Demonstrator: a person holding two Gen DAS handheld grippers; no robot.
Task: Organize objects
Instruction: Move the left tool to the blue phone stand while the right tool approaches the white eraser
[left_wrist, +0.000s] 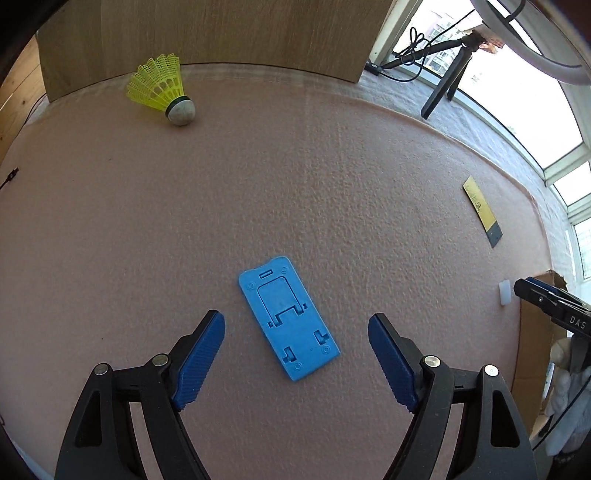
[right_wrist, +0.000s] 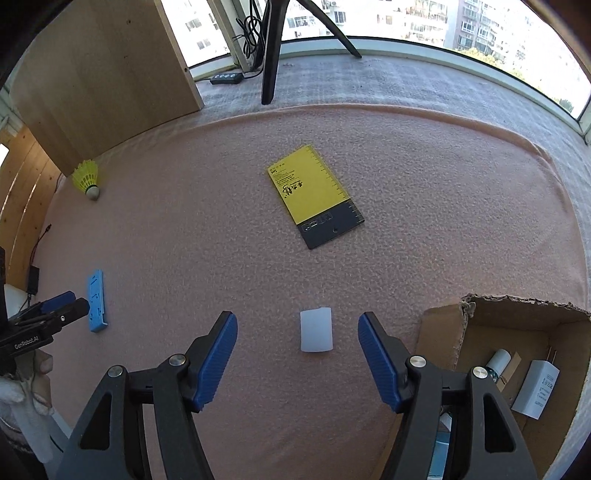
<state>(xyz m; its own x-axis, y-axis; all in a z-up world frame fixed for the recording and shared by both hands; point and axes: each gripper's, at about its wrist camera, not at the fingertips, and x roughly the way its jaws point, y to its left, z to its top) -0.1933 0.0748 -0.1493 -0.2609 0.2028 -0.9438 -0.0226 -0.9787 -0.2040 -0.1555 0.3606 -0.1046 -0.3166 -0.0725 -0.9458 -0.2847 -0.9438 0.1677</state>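
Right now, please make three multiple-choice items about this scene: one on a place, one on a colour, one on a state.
1. Where does the white charger lie?
A. in the cardboard box
B. on the pink mat
C. beside the shuttlecock

2. What colour is the shuttlecock's skirt?
A. yellow
B. red
C. white

3. How is the left hand-held gripper?
A. shut on the stand
B. open, holding nothing
C. shut, holding nothing

Answers:
1 A: the white charger rests inside the cardboard box.
2 A: the shuttlecock has a yellow skirt.
3 B: the left hand-held gripper stands open either side of the blue phone stand, which lies flat untouched.
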